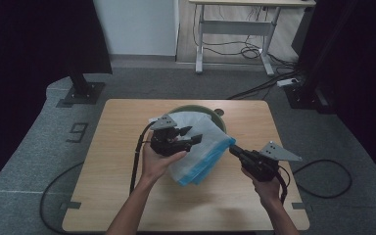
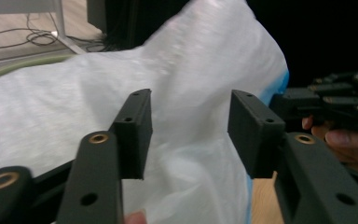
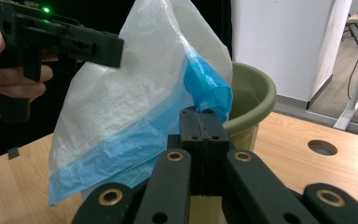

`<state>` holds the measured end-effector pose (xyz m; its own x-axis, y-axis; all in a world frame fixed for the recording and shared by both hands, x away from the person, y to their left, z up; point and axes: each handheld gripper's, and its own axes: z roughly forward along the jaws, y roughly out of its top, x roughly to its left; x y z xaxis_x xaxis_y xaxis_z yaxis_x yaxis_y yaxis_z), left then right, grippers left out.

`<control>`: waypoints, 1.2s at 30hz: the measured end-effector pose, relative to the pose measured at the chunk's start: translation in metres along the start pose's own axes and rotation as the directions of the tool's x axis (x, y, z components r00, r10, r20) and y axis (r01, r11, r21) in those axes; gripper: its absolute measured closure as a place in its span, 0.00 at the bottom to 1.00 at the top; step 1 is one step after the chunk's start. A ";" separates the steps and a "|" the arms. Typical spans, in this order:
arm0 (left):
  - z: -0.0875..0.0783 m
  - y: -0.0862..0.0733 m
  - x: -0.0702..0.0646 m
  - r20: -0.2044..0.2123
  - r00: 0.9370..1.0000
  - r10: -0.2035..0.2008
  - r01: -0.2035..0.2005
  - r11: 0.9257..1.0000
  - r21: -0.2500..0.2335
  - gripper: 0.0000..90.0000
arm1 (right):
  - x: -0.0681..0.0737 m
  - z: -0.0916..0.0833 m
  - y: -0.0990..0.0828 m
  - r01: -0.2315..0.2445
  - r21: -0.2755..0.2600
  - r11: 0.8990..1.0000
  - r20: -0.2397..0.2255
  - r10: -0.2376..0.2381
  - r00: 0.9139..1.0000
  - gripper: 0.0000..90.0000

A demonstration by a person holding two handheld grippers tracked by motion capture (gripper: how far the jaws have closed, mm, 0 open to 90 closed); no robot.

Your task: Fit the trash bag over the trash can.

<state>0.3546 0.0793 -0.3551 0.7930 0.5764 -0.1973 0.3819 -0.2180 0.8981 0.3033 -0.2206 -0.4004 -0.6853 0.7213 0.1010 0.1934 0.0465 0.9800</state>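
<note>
Right hand-held gripper (image 3: pixel 204 122): jaws clamped together on the blue edge of the plastic bag (image 3: pixel 135 116), pinching a bunched corner. Left hand-held gripper (image 2: pixel 189 133): jaws parted about halfway, nothing pressed between the pads; white bag film lies right in front of and behind the gap, contact can't be told. Bag hangs between the two hand-held grippers, draped over the green bucket (image 3: pixel 249 100) just behind the right jaws. Bucket stands on the wooden surface (image 1: pixel 127 122). Round hole (image 3: pixel 322 147) in surface to the right of the right hand-held gripper. Far off: desk frame (image 1: pixel 235 29), floor cables (image 1: pixel 323 178).
</note>
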 end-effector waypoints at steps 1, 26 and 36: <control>0.002 0.000 -0.002 -0.006 1.000 0.013 -0.013 1.000 0.009 0.52 | 0.001 0.000 0.000 -0.001 0.000 1.000 -0.002 0.001 1.000 0.99; -0.002 -0.001 0.010 0.187 0.980 -0.067 0.071 0.997 -0.014 0.99 | 0.000 0.002 -0.008 -0.006 0.022 1.000 -0.032 0.007 0.999 0.99; -0.012 -0.002 0.019 0.221 0.971 -0.089 0.107 0.992 -0.068 0.99 | -0.007 0.004 -0.009 -0.028 0.042 0.999 0.003 0.028 1.000 0.99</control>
<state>0.3634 0.0999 -0.3556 0.8409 0.4054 -0.3586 0.4312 -0.1014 0.8965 0.3091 -0.2236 -0.4108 -0.6771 0.7247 0.1278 0.2420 0.0552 0.9687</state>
